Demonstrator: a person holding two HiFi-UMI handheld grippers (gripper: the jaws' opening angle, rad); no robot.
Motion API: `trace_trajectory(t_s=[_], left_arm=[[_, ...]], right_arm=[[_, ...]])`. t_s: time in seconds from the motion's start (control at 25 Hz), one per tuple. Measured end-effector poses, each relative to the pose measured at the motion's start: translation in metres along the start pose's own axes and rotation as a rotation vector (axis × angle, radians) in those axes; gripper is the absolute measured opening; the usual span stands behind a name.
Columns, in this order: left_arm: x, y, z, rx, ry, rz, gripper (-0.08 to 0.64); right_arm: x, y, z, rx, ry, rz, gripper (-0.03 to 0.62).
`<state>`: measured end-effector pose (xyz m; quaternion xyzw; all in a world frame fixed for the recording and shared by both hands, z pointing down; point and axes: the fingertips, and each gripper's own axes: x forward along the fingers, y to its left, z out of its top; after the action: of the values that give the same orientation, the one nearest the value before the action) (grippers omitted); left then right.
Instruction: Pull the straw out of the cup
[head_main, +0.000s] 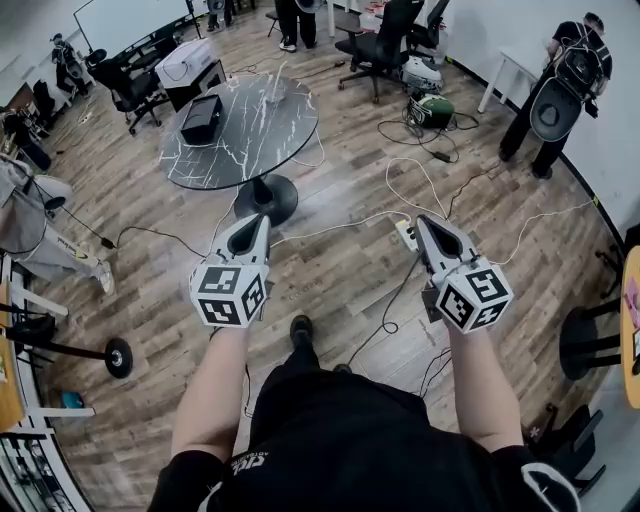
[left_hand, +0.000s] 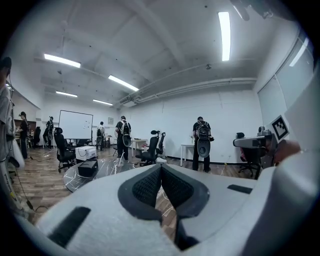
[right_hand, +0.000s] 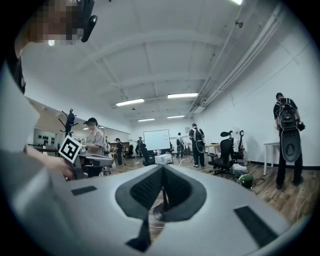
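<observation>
Head view shows left gripper (head_main: 262, 222) and right gripper (head_main: 421, 222) closed, empty.

This is an open office or lab space, with a whiteboard (head_main: 125, 22), wheeled office chairs (head_main: 375, 45), a round marble table (head_main: 250, 140), loose cables (head_main: 432, 152) across the wood floor (head_main: 330, 170) and ceiling strip lights (left_hand: 225, 30).

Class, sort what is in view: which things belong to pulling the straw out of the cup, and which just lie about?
Job: left claw and right claw, both shut and empty; cup with straw, far off on the round table.
Lying about: black box; office chair; floor cables.
</observation>
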<state>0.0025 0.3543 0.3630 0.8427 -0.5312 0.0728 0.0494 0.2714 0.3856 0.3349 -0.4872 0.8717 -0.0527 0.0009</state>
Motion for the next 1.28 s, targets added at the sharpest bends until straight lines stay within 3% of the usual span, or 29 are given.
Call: trace_trajectory(t_s=[0.56, 1.0, 1.28], left_arm=[[0.065, 0.050, -0.008, -0.045, 0.010, -0.001, 0.011], [0.173, 0.142, 0.004, -0.047, 0.002, -0.056, 0.011], [0.222, 0.214, 0.016, -0.069, -0.014, -0.062, 0.011]], right_arm=[[0.077, -0.029, -0.006, 0.050, 0.041, 0.016, 0.005], [0.219, -0.053, -0.023, 0.074, 0.130, 0.002, 0.005], [0.312, -0.045, -0.020, 0.053, 0.170, 0.021, 0.005]])
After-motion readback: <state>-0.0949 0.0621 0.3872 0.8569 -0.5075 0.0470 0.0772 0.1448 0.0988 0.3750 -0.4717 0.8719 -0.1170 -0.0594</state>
